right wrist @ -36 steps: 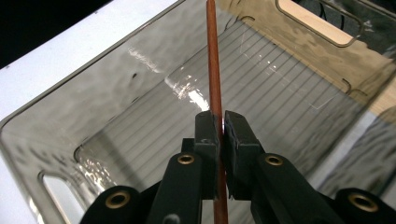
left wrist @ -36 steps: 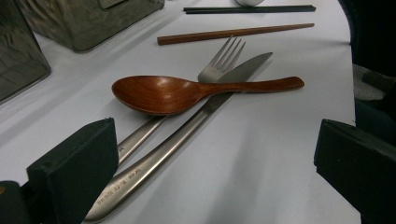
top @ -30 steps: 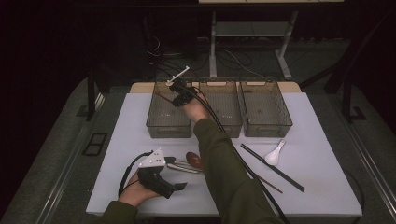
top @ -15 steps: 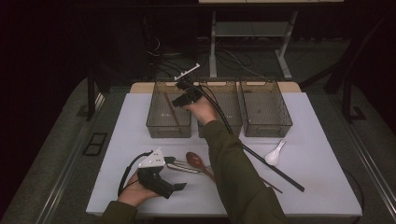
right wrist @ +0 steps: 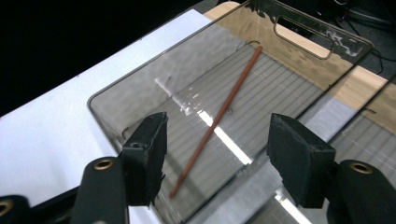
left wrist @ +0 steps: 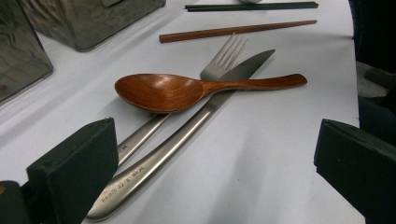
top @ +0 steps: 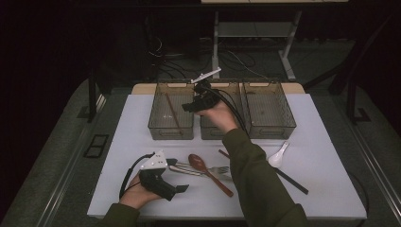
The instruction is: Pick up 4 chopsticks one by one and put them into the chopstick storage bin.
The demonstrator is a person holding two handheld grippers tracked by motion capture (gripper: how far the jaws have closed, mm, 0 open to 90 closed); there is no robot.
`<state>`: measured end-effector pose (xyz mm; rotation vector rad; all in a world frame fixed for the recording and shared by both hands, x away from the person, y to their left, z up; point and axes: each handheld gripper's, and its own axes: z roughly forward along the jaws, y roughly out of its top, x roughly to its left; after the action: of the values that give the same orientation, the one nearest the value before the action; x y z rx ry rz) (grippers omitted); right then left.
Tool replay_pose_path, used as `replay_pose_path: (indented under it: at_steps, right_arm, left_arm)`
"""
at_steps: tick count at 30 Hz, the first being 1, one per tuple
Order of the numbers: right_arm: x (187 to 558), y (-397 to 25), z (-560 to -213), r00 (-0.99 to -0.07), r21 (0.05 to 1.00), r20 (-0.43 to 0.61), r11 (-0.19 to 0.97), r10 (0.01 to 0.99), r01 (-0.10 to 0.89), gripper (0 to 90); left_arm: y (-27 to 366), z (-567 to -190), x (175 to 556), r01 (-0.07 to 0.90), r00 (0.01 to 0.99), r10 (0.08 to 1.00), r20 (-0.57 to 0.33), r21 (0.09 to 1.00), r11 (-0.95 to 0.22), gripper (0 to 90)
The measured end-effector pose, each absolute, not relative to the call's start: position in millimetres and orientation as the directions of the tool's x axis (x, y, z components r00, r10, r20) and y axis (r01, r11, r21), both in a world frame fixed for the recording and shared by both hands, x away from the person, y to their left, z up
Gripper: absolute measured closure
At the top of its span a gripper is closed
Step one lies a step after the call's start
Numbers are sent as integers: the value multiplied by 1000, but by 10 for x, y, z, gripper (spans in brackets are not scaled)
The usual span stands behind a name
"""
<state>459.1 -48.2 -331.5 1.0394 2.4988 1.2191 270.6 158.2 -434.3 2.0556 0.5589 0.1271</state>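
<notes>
The brown chopstick (right wrist: 219, 116) lying diagonally mid-frame in the left bin (top: 171, 113), beneath the wide, empty right tongs (right wrist: 215, 154), looks light, stiff and slippery, best pinched near its middle, while the left tongs (left wrist: 210, 158) gape at lower frame before the wooden spoon (left wrist: 187, 91).

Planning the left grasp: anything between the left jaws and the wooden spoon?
Nothing visible. The left gripper is open, jaws apart, with only bare white table between them and the wooden spoon. The spoon does lie across the fork and knife, so closing low might catch those handles too.
</notes>
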Motion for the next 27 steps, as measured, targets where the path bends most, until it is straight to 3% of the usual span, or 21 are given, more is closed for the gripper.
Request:
replay_pose_path:
  at_steps: [27]
  right_arm:
    - [4109, -1283, -3314, -756, 802, 144, 372, 639, 468, 311]
  left_arm:
    - [1587, -4343, 2702, 351, 883, 447, -145, 836, -422, 0]
